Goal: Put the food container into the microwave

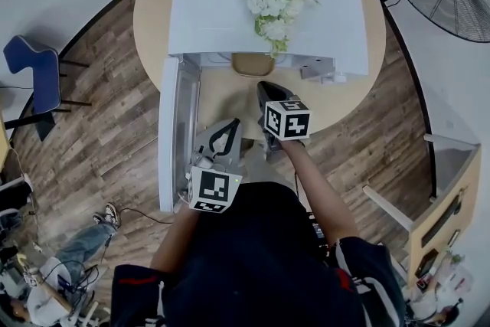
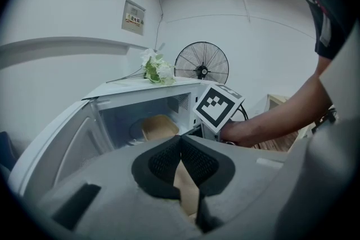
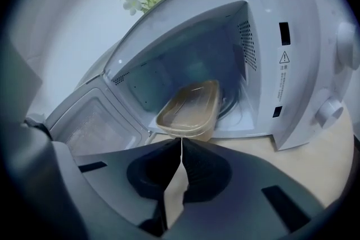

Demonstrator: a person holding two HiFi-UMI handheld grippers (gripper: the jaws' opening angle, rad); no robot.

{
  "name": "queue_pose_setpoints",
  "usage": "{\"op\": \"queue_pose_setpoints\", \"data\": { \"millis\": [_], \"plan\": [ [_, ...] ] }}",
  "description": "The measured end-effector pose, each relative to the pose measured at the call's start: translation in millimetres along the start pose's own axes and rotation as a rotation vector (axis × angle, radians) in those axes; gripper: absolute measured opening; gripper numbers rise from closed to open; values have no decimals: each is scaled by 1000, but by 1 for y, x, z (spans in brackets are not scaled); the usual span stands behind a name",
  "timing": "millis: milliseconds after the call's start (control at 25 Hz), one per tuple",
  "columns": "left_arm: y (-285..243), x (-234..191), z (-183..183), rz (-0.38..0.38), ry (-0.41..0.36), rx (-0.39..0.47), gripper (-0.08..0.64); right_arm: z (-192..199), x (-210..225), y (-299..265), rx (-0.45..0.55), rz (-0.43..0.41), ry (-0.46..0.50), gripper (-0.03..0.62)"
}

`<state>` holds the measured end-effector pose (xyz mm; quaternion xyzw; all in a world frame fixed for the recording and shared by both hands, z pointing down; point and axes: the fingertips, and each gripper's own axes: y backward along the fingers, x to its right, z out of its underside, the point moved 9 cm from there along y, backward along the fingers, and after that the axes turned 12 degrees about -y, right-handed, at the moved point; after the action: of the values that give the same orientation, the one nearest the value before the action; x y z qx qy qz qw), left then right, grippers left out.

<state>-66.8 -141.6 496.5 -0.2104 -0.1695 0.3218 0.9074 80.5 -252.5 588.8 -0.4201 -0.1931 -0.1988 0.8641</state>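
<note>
- Reading the head view: the food container (image 1: 253,65) sits in the mouth of the microwave (image 1: 207,11) at upper centre, part inside and part over the bench (image 1: 230,99). The door (image 1: 172,134) is swung wide at left. The right hand-held gripper (image 1: 265,88) points at the container. The left hand-held gripper (image 1: 230,126) hangs back at lower centre.
- Left gripper view: jaws are closed on nothing. Best to keep it parked, clear of the door.
- Right gripper view: jaws are closed, apparently pinching the container's near rim at frame centre. That's a thin lip grip, so push straight and level, since a tilt would likely make it slip. Set it down mid-cavity, fully past the sill, before letting go.
</note>
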Motion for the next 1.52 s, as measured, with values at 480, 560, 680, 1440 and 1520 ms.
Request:
{"op": "queue_pose_setpoints", "data": {
  "millis": [480, 560, 680, 1440, 1520],
  "plan": [
    [-8, -4, 5, 8, 9, -24, 15, -18, 11, -24, 2, 33, 22, 12],
    [-10, -5, 5, 9, 9, -27, 15, -21, 13, -27, 4, 34, 21, 12],
    [-11, -6, 6, 11, 12, -32, 15, -26, 13, -33, 5, 30, 23, 12],
    [-9, -8, 6, 2, 7, -43, 15, -36, 15, -41, 18, 30, 19, 12],
    [-9, -9, 4, -2, 4, -41, 15, -36, 13, -36, 21, 28, 22, 12]
  ]
}}
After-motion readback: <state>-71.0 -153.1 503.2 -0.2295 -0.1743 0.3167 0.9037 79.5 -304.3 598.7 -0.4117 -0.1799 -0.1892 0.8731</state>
